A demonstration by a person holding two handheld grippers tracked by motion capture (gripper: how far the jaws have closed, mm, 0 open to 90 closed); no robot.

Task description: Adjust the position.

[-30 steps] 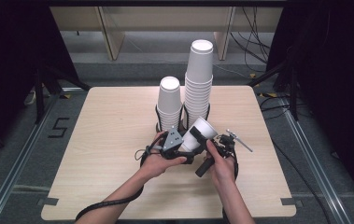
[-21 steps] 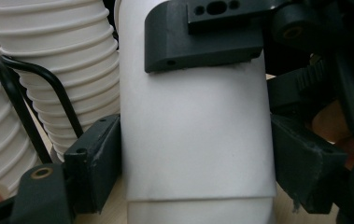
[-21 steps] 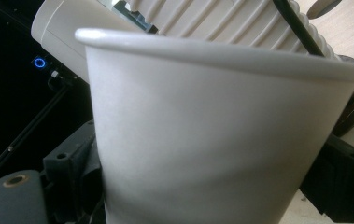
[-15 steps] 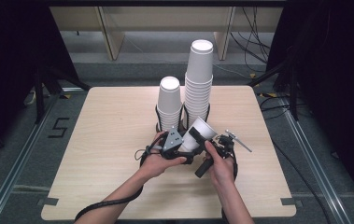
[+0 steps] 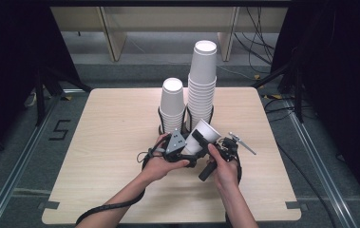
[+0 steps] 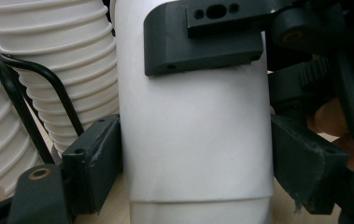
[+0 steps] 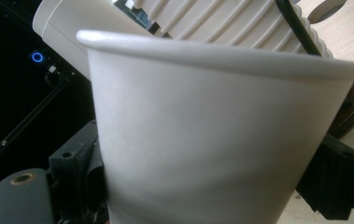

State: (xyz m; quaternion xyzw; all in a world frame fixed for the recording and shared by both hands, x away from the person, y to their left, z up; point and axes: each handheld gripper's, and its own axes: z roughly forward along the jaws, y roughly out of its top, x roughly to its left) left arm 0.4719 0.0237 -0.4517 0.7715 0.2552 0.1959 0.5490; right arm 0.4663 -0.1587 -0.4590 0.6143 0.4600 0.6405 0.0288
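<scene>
A single white paper cup (image 5: 206, 134) is held tilted just above the table, in front of two stacks. My left gripper (image 5: 190, 146) comes at it from the left and is shut on its lower wall (image 6: 195, 140). One of its fingers (image 6: 95, 158) presses each side. A faint seam crosses the cup near the bottom of the left gripper view. My right gripper (image 5: 204, 142) comes from the right and is shut on the same cup (image 7: 212, 130). Its fingers (image 7: 79, 163) flank the cup under the rim. One of its fingers (image 6: 202, 44) lies across the cup.
A short stack of cups (image 5: 173, 107) and a tall stack (image 5: 202, 78) stand in black wire holders (image 5: 161, 124) at mid-table, right behind the held cup. The ribbed rims of the stacks (image 6: 62, 60) (image 7: 240, 21) lie close by. The wooden table (image 5: 106, 142) stretches out to both sides.
</scene>
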